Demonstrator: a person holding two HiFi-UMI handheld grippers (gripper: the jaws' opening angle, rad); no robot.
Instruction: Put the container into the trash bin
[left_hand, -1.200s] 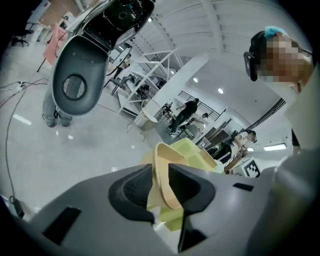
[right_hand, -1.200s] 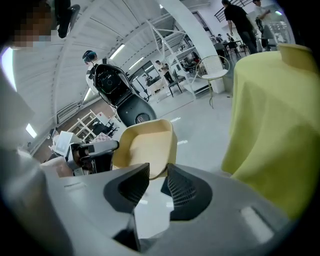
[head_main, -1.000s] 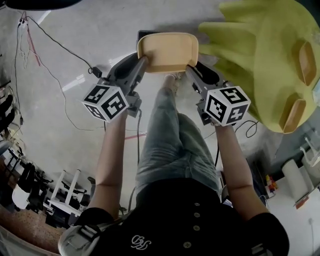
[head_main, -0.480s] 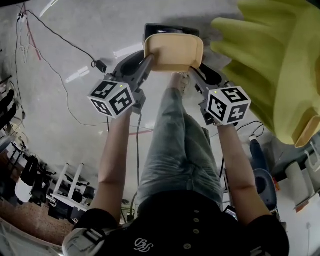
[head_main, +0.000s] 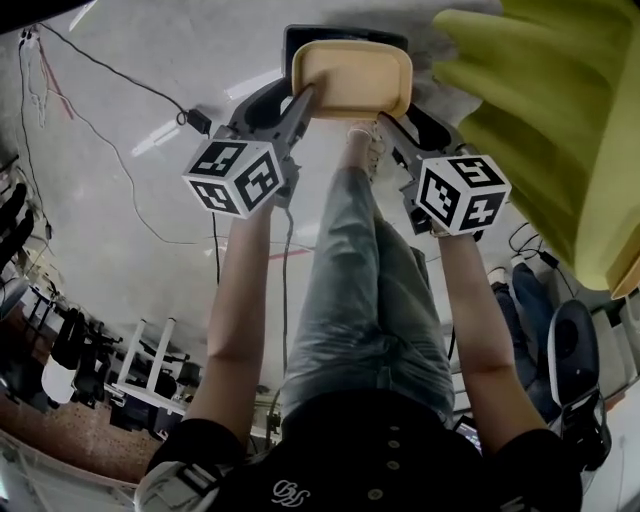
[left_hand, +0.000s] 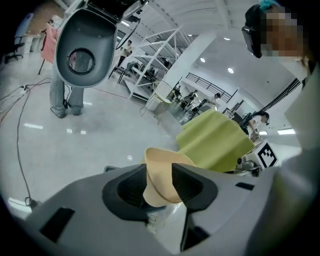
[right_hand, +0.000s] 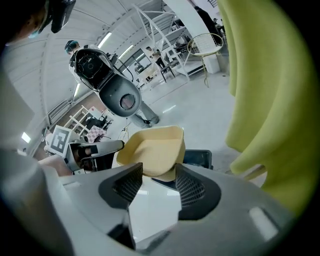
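The beige plastic container (head_main: 352, 78) hangs over a dark trash bin (head_main: 298, 40) on the floor, at the top of the head view. My left gripper (head_main: 306, 100) is at its left rim and my right gripper (head_main: 386, 128) at its right rim. In the left gripper view the container's rim (left_hand: 162, 165) lies between the opening jaws of the left gripper (left_hand: 159, 176). In the right gripper view the container (right_hand: 152, 147) rests near the right pad of the right gripper (right_hand: 159, 179). Those jaws are opening too, with a clear gap at the left pad. The bin (right_hand: 198, 158) shows just behind.
A large yellow-green padded seat (head_main: 560, 120) stands close at the right. Cables (head_main: 120, 90) trail over the grey floor at the left. The person's legs (head_main: 350, 290) stand below the bin. An office chair (head_main: 577, 365) is at the lower right, racks (head_main: 140, 375) at the lower left.
Both grippers have carried the container down towards the bin, so it now overlaps the bin's opening. Both pairs of jaws have widened around the container's rim.
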